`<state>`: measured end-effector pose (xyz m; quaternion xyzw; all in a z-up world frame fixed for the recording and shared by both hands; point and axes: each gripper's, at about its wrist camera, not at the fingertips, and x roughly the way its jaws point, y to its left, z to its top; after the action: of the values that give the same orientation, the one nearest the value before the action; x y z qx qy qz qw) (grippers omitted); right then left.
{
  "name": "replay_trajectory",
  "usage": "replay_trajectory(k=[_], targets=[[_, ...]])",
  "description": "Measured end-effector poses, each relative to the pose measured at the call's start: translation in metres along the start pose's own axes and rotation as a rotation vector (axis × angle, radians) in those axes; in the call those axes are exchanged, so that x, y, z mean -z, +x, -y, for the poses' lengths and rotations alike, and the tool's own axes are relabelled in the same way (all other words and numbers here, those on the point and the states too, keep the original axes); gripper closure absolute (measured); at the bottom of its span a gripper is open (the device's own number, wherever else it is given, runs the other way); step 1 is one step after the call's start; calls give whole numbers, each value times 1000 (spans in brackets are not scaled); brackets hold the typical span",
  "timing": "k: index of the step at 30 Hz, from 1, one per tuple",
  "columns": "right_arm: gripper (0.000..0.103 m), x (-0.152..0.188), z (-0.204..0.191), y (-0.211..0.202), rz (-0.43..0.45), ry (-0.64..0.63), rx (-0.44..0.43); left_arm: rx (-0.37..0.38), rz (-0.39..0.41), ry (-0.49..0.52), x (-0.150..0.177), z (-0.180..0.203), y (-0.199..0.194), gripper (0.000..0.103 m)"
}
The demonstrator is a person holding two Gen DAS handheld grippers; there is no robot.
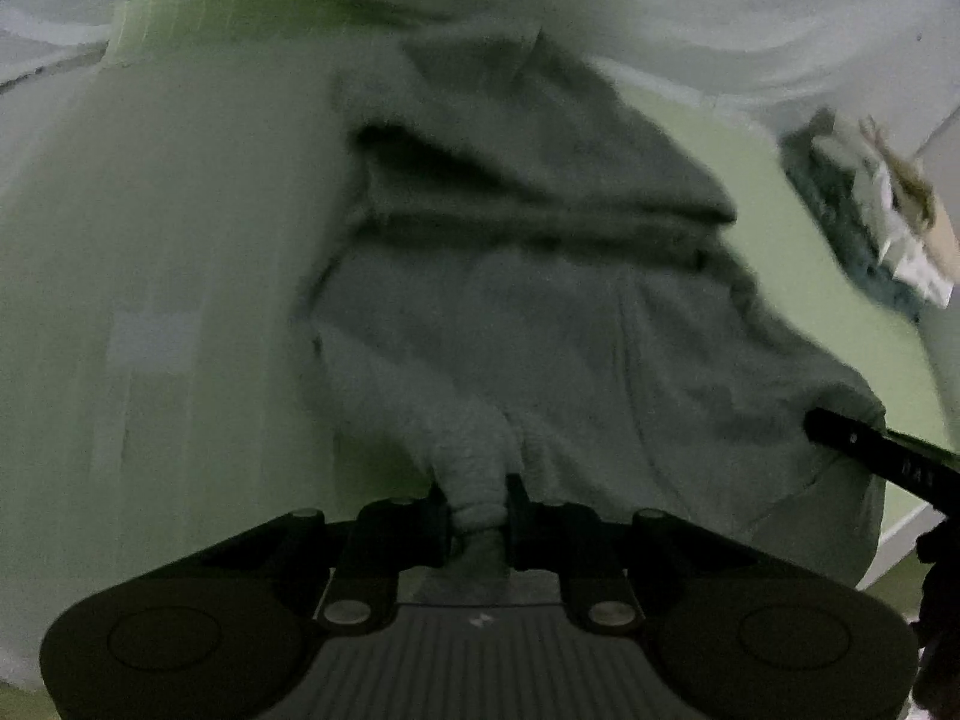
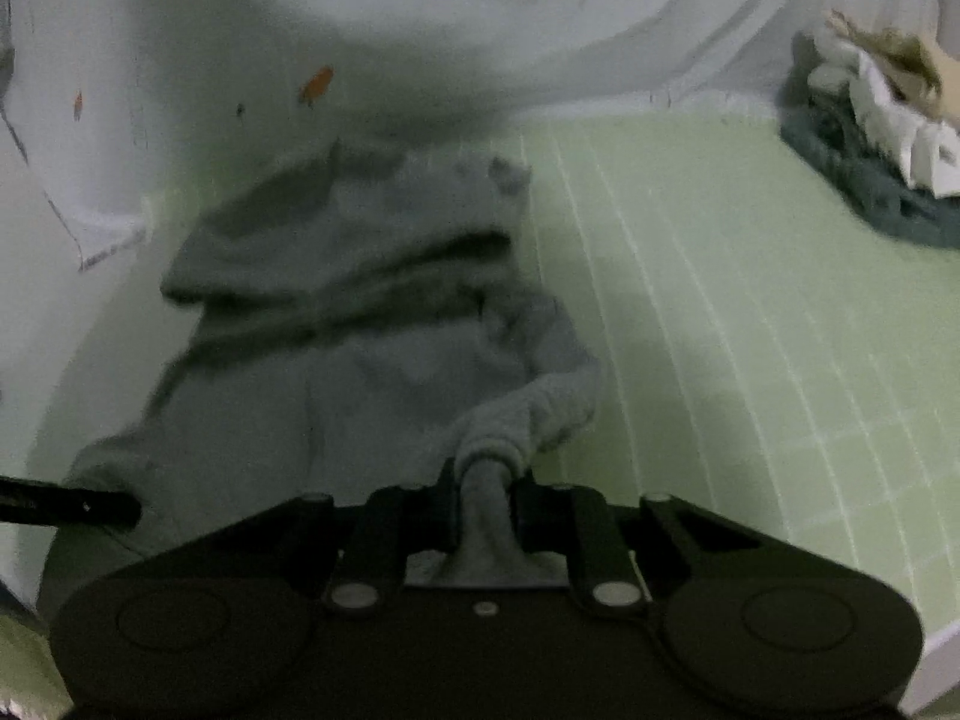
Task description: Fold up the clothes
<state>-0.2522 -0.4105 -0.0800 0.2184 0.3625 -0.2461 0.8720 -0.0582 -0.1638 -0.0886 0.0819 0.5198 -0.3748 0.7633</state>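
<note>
A grey fleecy garment (image 1: 540, 276) lies rumpled on a pale green surface (image 1: 150, 300), with a fold across its middle. My left gripper (image 1: 477, 501) is shut on a bunched near edge of the garment. My right gripper (image 2: 486, 480) is shut on another bunched near edge of the same garment (image 2: 360, 312). The right gripper's finger shows at the right of the left wrist view (image 1: 870, 447). The left gripper's finger shows at the left of the right wrist view (image 2: 72, 504). Both views are blurred.
A pile of other clothes (image 2: 876, 138), dark grey, white and tan, sits at the far right of the green gridded surface (image 2: 750, 300); it also shows in the left wrist view (image 1: 870, 222). White printed fabric (image 2: 540, 30) lies behind. The surface's edge runs near right (image 2: 936, 660).
</note>
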Motion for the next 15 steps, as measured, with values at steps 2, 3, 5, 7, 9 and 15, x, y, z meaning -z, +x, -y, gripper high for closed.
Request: replay_trajectory(k=[2, 3, 5, 7, 9, 15], targets=[[87, -14, 0, 0, 26, 8, -3, 15, 32, -2, -15, 3, -4, 85], [87, -21, 1, 1, 38, 11, -5, 20, 50, -2, -22, 5, -6, 85], [87, -35, 1, 2, 62, 15, -7, 29, 81, 2, -37, 6, -10, 85], [87, -50, 1, 5, 84, 16, -9, 38, 109, 3, -51, 6, -13, 85], [87, -64, -1, 8, 103, 13, -9, 45, 136, -2, -65, 3, -15, 85], [86, -98, -3, 28, 150, 29, 12, 41, 194, -17, -106, -11, -13, 85]])
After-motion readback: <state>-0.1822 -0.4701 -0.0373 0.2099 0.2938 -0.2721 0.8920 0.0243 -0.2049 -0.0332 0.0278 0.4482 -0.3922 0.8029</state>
